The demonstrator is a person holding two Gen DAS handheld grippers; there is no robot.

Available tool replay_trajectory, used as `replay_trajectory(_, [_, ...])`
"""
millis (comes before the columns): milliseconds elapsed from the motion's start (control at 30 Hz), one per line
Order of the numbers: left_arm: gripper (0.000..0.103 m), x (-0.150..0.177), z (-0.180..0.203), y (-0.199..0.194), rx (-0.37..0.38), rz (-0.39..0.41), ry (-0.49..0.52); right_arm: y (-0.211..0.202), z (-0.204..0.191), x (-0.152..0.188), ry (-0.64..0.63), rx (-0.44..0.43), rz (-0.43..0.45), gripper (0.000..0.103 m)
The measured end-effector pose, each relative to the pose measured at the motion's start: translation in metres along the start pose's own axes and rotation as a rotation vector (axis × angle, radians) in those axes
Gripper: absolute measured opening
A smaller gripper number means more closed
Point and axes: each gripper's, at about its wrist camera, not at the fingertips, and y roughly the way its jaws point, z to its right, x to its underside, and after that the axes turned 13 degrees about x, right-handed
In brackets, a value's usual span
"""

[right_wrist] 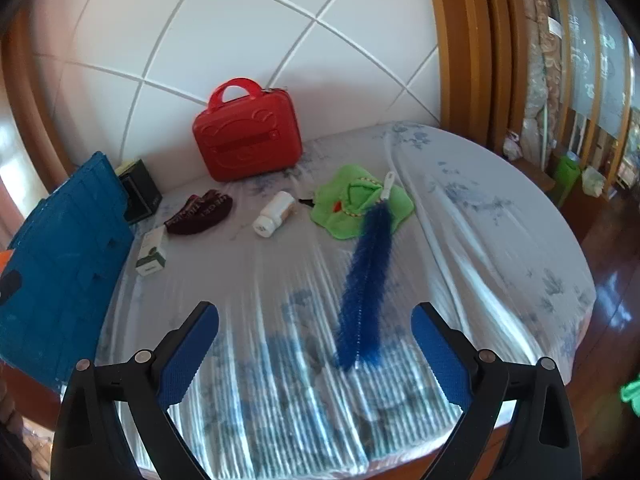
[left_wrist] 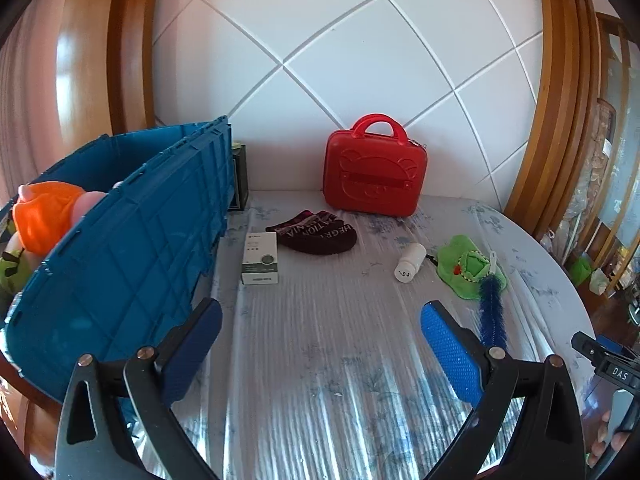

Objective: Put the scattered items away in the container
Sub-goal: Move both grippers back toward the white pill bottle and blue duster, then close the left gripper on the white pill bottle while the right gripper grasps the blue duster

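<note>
"DAS" on a black device at the left-wrist view's right edge; dark knit hat shows upside-down partial letters "ATION", "HEGR"; small box print unreadable.

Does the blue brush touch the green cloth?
Touching. The right wrist view shows the blue brush lying across the green cloth, its white handle end resting on top of it.

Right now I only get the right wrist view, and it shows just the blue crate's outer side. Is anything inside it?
Observer: Yes, a soft toy in orange lies inside the blue crate.
Operator: Anything else in there?
Observer: Something green sits below the toy; I cannot tell what it is.
Operator: And the other gripper?
Observer: The left gripper is open and empty, over the covered table beside the crate.
</note>
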Motion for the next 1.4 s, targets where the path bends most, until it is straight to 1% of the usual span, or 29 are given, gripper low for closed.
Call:
replay_trajectory(167, [0.101,-0.006,0.010,0.044,0.079,-0.037,0.001,0.019,0.007,-0.013,0.008,0.070,-0.027,0.098])
replay_trajectory(267, [0.101,-0.006,0.015,0.075,0.142,-0.057,0.009,0.034,0.005,-0.022,0.016,0.096,-0.040,0.098])
replay_trajectory(300, [0.101,-0.005,0.017,0.084,0.152,-0.068,0.012,0.041,0.003,-0.025,0.016,0.104,-0.042,0.098])
replay_trajectory(433, [0.101,0.002,0.032,0.134,0.180,-0.173,0.051,0.073,0.002,-0.028,0.036,0.111,-0.099,0.098])
replay_trajectory(533, [0.101,0.008,0.043,0.169,0.173,-0.218,0.080,0.104,0.004,-0.029,0.043,0.119,-0.145,0.098])
replay_trajectory(633, [0.101,0.018,0.048,0.209,0.177,-0.283,0.057,0.140,0.005,-0.031,0.035,0.099,-0.189,0.098])
replay_trajectory(733, [0.101,0.025,0.057,0.254,0.149,-0.337,0.062,0.184,0.008,-0.031,0.031,0.095,-0.231,0.098])
replay_trajectory(767, [0.101,0.025,0.059,0.264,0.147,-0.342,0.068,0.201,0.010,-0.031,0.038,0.101,-0.250,0.097])
replay_trajectory(833, [0.101,0.023,0.066,0.295,0.141,-0.352,0.088,0.227,0.014,-0.031,0.050,0.111,-0.279,0.090])
replay_trajectory(867, [0.101,0.020,0.069,0.311,0.142,-0.354,0.097,0.244,0.016,-0.030,0.058,0.117,-0.300,0.089])
replay_trajectory(967, [0.101,0.011,0.074,0.355,0.153,-0.354,0.110,0.276,0.018,-0.029,0.073,0.116,-0.335,0.085])
replay_trajectory(1033, [0.101,0.005,0.078,0.382,0.166,-0.362,0.137,0.290,0.019,-0.028,0.078,0.115,-0.346,0.084])
replay_trajectory(1200, [0.101,0.001,0.089,0.453,0.150,-0.389,0.244,0.320,0.015,-0.024,0.080,0.118,-0.372,0.079])
replay_trajectory(1267, [0.101,0.004,0.092,0.473,0.156,-0.406,0.260,0.324,0.008,-0.025,0.051,0.144,-0.345,0.076])
replay_trajectory(1300, [0.099,0.006,0.093,0.480,0.155,-0.415,0.264,0.325,0.005,-0.026,0.037,0.160,-0.337,0.074])
replay_trajectory(1367, [0.082,0.014,0.095,0.497,0.171,-0.452,0.263,0.328,-0.001,-0.027,0.007,0.184,-0.325,0.072])
replay_trajectory(1400, [0.070,0.015,0.093,0.497,0.205,-0.443,0.238,0.329,-0.004,-0.027,-0.011,0.199,-0.315,0.070])
